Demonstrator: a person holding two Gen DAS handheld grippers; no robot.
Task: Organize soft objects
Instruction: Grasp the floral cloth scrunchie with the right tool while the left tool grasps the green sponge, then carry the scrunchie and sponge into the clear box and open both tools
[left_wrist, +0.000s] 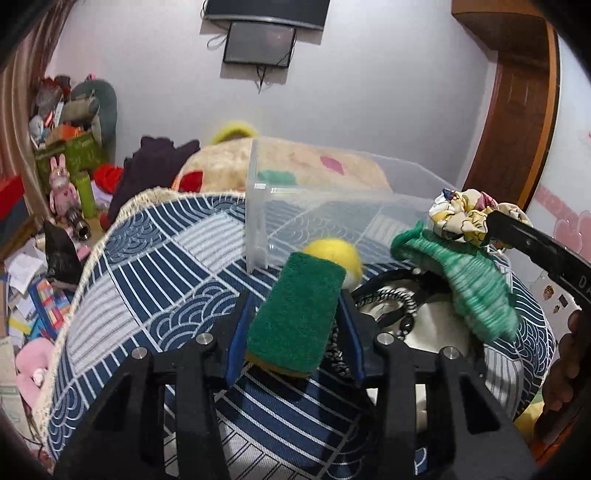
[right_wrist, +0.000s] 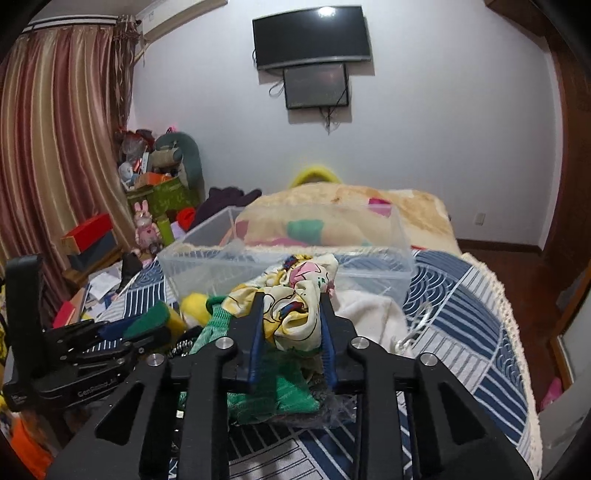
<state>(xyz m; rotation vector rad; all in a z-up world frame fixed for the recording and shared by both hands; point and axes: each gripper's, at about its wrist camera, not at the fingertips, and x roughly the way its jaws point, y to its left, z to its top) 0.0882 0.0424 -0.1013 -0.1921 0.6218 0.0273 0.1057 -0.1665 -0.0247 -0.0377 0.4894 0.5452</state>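
My left gripper (left_wrist: 295, 302) is shut on a green and yellow sponge (left_wrist: 295, 314) and holds it above the blue patterned bed cover, just short of the clear plastic bin (left_wrist: 258, 206). My right gripper (right_wrist: 291, 314) is shut on a yellow printed scrunchie (right_wrist: 295, 310), held up in front of the same bin (right_wrist: 192, 266). In the left wrist view the scrunchie (left_wrist: 461, 214) shows at the right finger's tip. A green knitted cloth (left_wrist: 469, 280) and a yellow fuzzy ball (left_wrist: 340, 254) lie near the bin. The left gripper with the sponge (right_wrist: 147, 321) also shows in the right wrist view.
A white towel (right_wrist: 369, 314) and a black and white cord (left_wrist: 388, 299) lie on the bed cover (left_wrist: 147, 280). A beige plush blanket (right_wrist: 332, 206) is behind the bin. Cluttered boxes and toys (right_wrist: 155, 199) sit on the floor to the left. A wooden door (left_wrist: 517, 122) stands at right.
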